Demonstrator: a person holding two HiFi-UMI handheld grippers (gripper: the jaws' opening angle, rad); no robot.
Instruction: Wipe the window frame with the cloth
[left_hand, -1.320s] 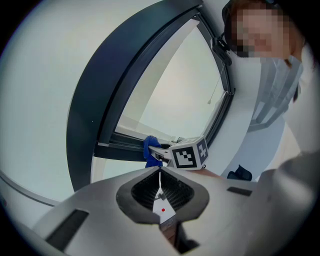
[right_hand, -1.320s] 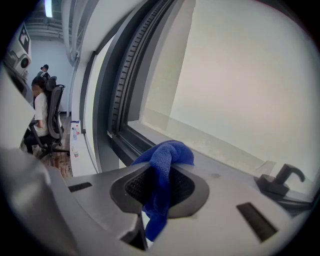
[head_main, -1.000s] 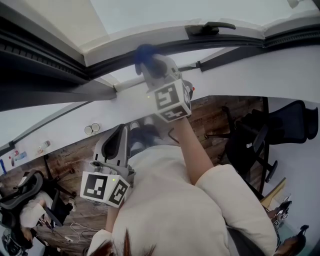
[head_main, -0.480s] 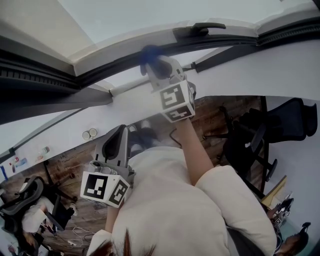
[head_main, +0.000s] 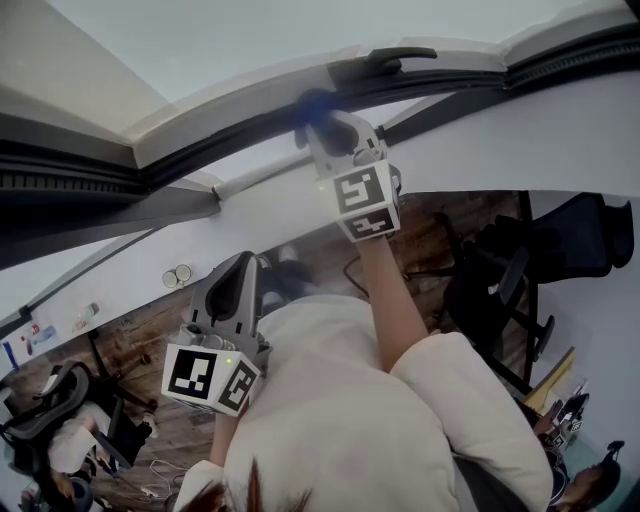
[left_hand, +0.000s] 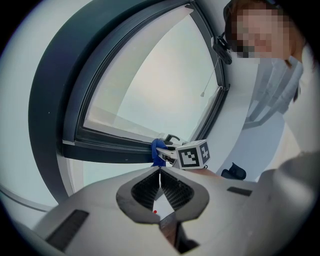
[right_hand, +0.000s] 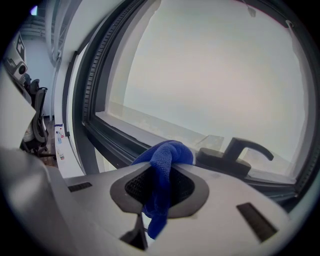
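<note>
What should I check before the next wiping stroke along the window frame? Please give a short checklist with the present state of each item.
1. Cloth gripped by the right gripper fingers: ok, clamped between them.
2. Cloth touching the window frame: ok, it seems pressed on the dark rail.
3. Free path to the right: not ok, the window handle is close beside the cloth.
4. Left gripper out of the way: ok, shut, empty, held low.
5. Dirt remaining on the frame: cannot tell.

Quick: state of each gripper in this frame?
Left hand-held gripper: closed, empty.
Right hand-held gripper: closed on the blue cloth.
</note>
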